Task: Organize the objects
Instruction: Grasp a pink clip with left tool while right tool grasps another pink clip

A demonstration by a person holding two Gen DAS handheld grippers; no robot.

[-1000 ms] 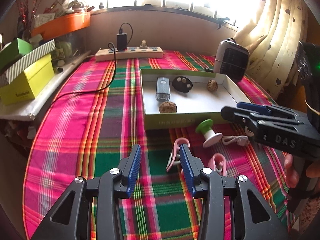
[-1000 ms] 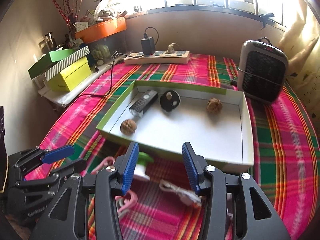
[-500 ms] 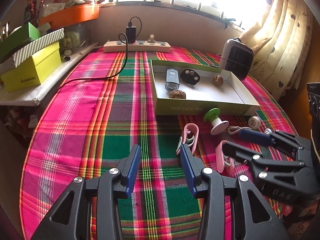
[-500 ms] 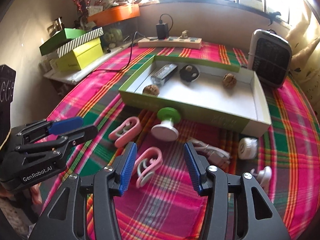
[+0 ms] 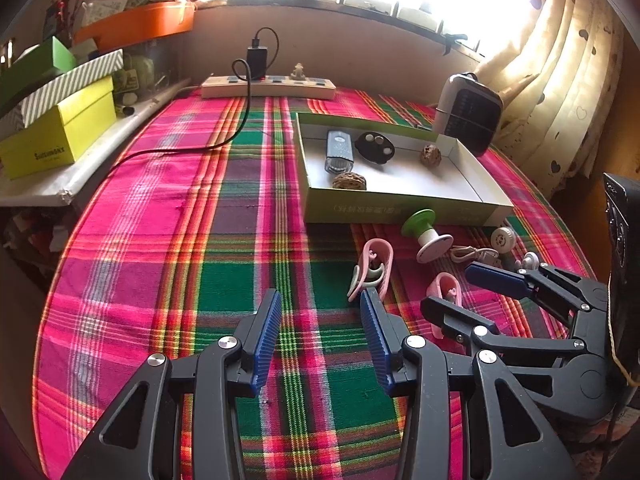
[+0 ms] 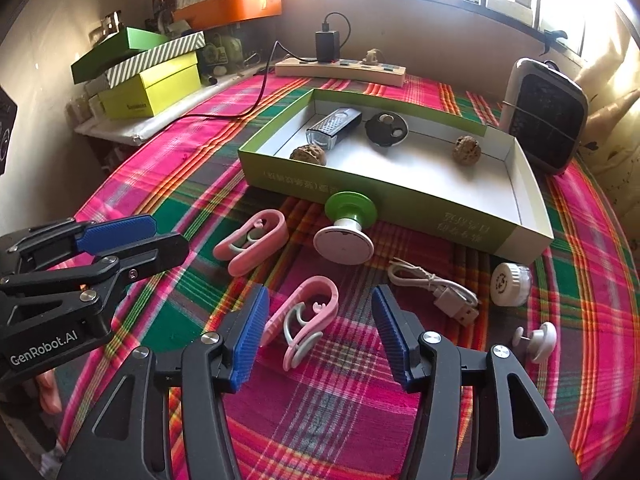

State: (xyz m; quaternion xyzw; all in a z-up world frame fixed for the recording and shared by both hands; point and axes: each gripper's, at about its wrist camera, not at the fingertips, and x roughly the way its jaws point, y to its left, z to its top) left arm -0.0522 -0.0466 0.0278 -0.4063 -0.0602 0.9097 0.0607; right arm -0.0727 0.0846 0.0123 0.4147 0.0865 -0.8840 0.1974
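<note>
The pink clip (image 6: pixel 306 316), light, springy and likely slippery plastic best pinched across its long sides, lies on the bench before the tray (image 6: pixel 532 208), framed untouched by the right claw (image 6: pixel 318 334) whose jaws are opening, while the left claw (image 5: pixel 320 338) hovers apart, empty.

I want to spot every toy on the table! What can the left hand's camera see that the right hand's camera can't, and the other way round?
Only the left wrist view shows the heart-print curtain.

Only the right wrist view shows all of the pink clip lying between the opening jaws of the right gripper, untouched; the left view shows it half hidden.

Both show the green tray holding two walnuts, the green-topped spool, the white cable and the empty left gripper.
</note>
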